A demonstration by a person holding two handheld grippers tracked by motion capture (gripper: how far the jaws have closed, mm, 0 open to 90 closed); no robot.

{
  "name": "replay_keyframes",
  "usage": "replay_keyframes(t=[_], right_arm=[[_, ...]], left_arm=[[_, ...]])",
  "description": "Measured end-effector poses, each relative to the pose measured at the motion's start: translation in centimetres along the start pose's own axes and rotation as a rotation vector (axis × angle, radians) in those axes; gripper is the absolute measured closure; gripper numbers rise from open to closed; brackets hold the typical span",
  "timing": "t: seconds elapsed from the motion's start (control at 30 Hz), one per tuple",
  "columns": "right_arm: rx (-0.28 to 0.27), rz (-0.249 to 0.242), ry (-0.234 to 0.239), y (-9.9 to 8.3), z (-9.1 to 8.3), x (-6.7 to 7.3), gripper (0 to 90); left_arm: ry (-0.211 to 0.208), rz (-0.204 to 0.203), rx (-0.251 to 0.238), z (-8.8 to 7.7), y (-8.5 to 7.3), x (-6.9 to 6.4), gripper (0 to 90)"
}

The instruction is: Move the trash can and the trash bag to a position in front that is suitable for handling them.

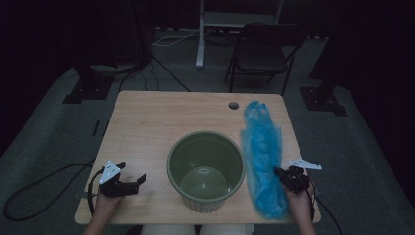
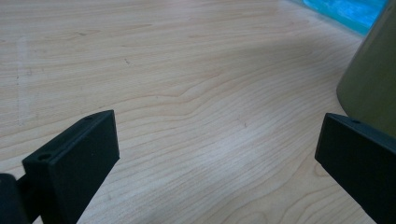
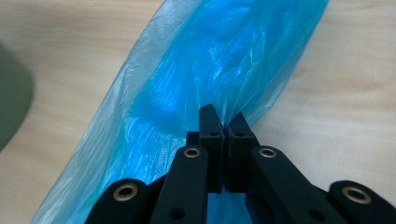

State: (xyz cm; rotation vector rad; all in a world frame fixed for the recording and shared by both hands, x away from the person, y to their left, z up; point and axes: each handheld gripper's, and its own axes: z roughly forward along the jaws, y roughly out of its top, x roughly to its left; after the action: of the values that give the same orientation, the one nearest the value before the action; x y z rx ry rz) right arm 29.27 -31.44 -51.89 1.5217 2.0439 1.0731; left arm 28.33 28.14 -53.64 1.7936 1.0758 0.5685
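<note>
A blue plastic bag [image 1: 263, 156] lies stretched along the right side of the wooden table [image 1: 147, 127], beside a green pot [image 1: 206, 169]. My right gripper [image 1: 280, 173] is at the bag's right edge, near the table's front. In the right gripper view its jaws are pressed together on a fold of the blue plastic bag [image 3: 210, 70], so the right gripper [image 3: 223, 119] is shut on it. My left gripper [image 1: 133, 172] rests at the front left of the table, left of the pot. Its jaws stand wide apart over bare wood in the left gripper view, with nothing between them [image 2: 217, 140].
The green pot [image 2: 373, 79] stands at the middle front and looks hollow inside. A small round hole [image 1: 234, 105] sits near the table's far edge. A folding chair [image 1: 262, 51] and cables lie on the floor beyond the table.
</note>
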Motion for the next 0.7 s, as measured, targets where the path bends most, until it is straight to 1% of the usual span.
replay_keyframes(t=[0.03,0.07,0.17,0.23,0.27,0.3,0.33,0.37,0.4,0.43,0.47,0.53,0.57,0.67,0.7], right_arm=[[0.004,0.017,0.018,-0.9,-0.8,0.4,88.2],[0.004,0.017,0.018,-0.9,-0.8,0.4,88.2],[0.013,0.034,0.033,-2.4,-1.8,1.1,88.1],[0.025,0.019,0.029,-3.2,-2.3,1.6,87.4],[0.036,0.033,0.04,-4.0,-3.0,1.9,87.0],[0.033,0.043,0.043,-4.4,-3.3,2.0,86.8],[0.033,0.043,0.043,-4.4,-3.3,2.0,86.8],[0.036,0.048,0.044,-4.8,-3.7,2.1,86.8],[0.042,0.043,0.027,-5.5,-4.4,2.4,85.9],[0.042,0.043,0.027,-5.5,-4.4,2.4,85.9],[0.039,0.058,0.038,-6.1,-5.0,2.6,82.9],[0.041,0.059,0.035,-6.5,-5.3,2.8,81.9],[0.045,0.054,0.037,-6.8,-5.5,3.0,79.1],[0.064,0.067,0.062,-7.7,-6.1,3.3,66.3],[0.063,0.071,0.066,-7.9,-6.4,3.4,58.4]], left_arm=[[0.001,0.001,0.001,0.0,0.0,0.0,0.2],[0.003,0.001,0.001,0.0,0.0,0.0,0.2],[0.007,0.008,0.001,0.0,0.0,-0.1,0.2],[0.007,0.007,0.002,0.0,0.1,-0.1,0.2],[0.008,0.007,0.0,0.0,0.1,-0.1,0.2],[0.008,0.006,-0.001,0.0,0.1,-0.1,0.2],[0.008,0.007,-0.002,0.0,0.1,0.0,0.2],[0.009,0.007,-0.002,0.0,0.1,0.0,0.2],[0.009,0.008,-0.002,0.0,0.1,0.0,0.2],[0.011,0.007,-0.001,0.0,0.1,0.0,0.2],[0.011,0.006,-0.002,0.0,0.1,0.0,0.2],[0.011,0.005,-0.002,0.0,0.1,0.0,0.2],[0.012,0.007,-0.001,0.0,0.1,0.0,0.2],[0.012,0.008,-0.003,-0.1,0.1,0.0,0.2],[0.013,0.008,-0.002,-0.1,0.1,0.0,0.2]])
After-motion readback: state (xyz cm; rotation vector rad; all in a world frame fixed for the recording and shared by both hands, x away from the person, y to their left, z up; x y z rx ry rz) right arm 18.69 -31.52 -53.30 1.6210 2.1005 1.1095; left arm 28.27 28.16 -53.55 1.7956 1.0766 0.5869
